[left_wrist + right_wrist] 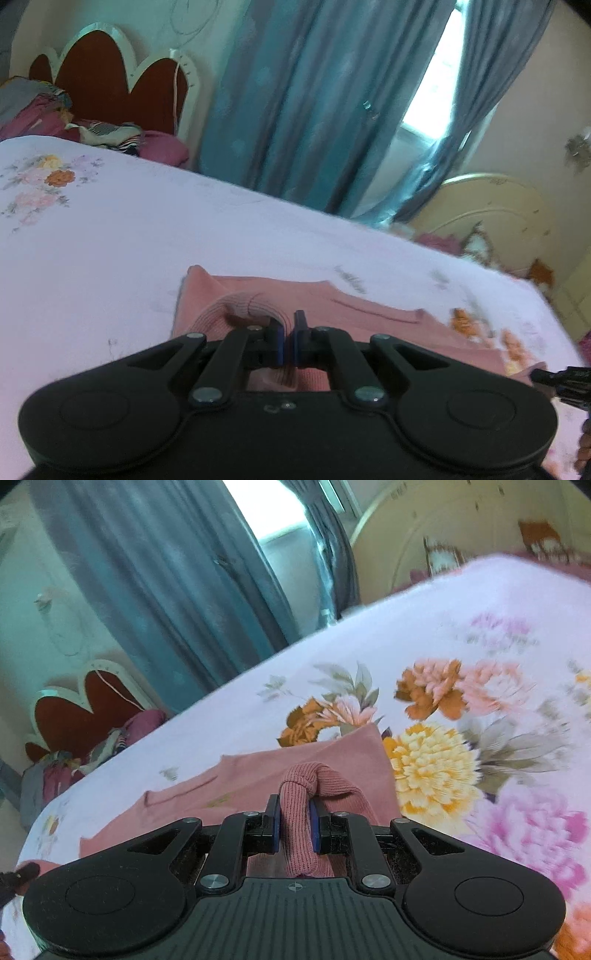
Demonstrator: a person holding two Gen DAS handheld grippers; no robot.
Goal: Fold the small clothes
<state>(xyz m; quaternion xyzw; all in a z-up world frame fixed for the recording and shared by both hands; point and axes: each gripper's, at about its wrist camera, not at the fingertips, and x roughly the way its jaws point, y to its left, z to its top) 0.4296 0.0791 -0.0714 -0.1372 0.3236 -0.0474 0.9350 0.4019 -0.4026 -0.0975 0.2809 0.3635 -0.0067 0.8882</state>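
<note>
- One pink garment [369,314] lies flat on the bed [110,240]; bare sheet surrounds it.
- My left tool [288,341]: closed; grip unclear.
- My right tool [294,825]: clamped on ribbed cuff [295,812].

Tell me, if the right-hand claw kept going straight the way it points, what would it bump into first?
Probably the pink garment spread just ahead on the flowered bedsheet. The right gripper already pinches a ribbed fold of that garment and points downward; depth is hard to judge.

one pink garment [258,775], two grippers [288,339] [294,827]
</note>
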